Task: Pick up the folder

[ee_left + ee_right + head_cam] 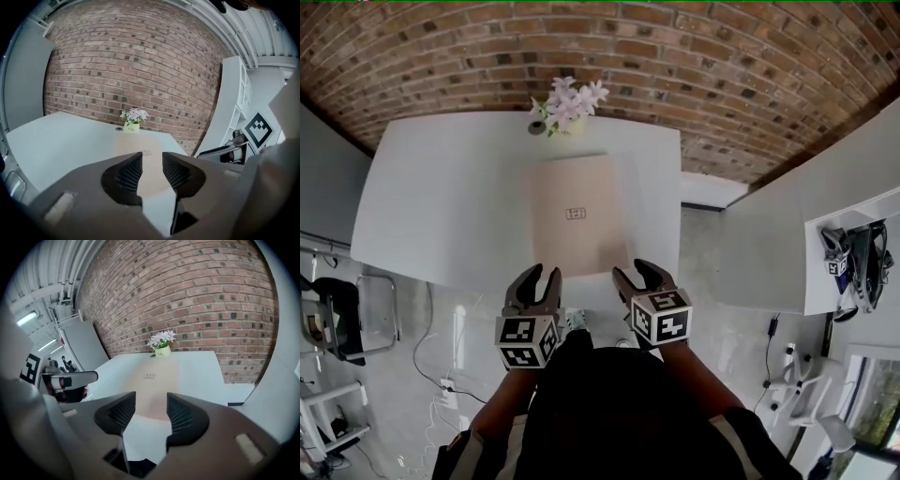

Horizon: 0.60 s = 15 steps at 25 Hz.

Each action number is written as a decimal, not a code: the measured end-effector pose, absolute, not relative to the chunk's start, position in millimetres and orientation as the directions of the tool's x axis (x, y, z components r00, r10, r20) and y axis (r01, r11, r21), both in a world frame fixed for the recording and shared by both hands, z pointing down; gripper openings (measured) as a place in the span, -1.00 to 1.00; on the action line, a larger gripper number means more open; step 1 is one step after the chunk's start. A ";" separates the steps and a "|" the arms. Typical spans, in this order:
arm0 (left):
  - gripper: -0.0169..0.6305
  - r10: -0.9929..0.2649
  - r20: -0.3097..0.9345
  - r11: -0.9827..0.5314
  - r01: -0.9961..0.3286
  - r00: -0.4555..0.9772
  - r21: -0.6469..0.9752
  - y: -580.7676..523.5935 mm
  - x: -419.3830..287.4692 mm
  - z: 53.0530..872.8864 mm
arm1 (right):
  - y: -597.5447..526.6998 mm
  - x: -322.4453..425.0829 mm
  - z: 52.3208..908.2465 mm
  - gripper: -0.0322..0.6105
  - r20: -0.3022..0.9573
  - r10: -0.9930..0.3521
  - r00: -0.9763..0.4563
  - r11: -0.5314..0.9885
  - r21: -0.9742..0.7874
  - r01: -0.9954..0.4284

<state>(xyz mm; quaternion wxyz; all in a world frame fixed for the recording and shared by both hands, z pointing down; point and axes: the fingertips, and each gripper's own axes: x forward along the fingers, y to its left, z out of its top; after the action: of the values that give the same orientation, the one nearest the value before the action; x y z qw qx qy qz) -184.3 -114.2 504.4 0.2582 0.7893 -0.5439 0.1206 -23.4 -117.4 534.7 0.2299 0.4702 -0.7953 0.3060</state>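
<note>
A pale tan folder (pixel 577 215) lies flat on the white table (pixel 441 206), a small printed mark at its middle. It also shows ahead as the folder (pixel 152 161) in the left gripper view and the folder (pixel 157 380) in the right gripper view. My left gripper (pixel 540 278) hovers just short of the table's near edge, off the folder's near left corner, jaws parted and empty. My right gripper (pixel 630 273) hangs at the near right corner, likewise open with nothing between its fingers. Both point toward the folder without touching it.
A small pot of pale pink flowers (pixel 567 105) stands at the table's far edge, just beyond the folder, before a brick wall. A white shelf unit (pixel 853 216) stands to the right, with dark gear on it. A chair and cables sit on the floor at left.
</note>
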 end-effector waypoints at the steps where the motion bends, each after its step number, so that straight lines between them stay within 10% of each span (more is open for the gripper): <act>1: -0.52 -0.787 0.483 -0.277 -0.919 0.384 0.279 -120.6 -188.7 510.3 | -123.9 -23.6 540.9 -0.24 0.668 -0.599 -0.441 0.358 -0.269 -0.894; 15: -0.11 -0.615 0.644 -0.287 -0.890 0.456 0.356 -179.8 -208.0 599.0 | -178.1 -25.0 611.5 0.23 0.777 -0.484 -0.402 0.244 -0.321 -0.915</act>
<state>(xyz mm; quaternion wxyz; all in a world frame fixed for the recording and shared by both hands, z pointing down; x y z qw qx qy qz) -208.0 -179.8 599.0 0.3504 0.7778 -0.4836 0.1958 -25.0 -178.1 611.5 0.2744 0.4730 -0.7395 0.3926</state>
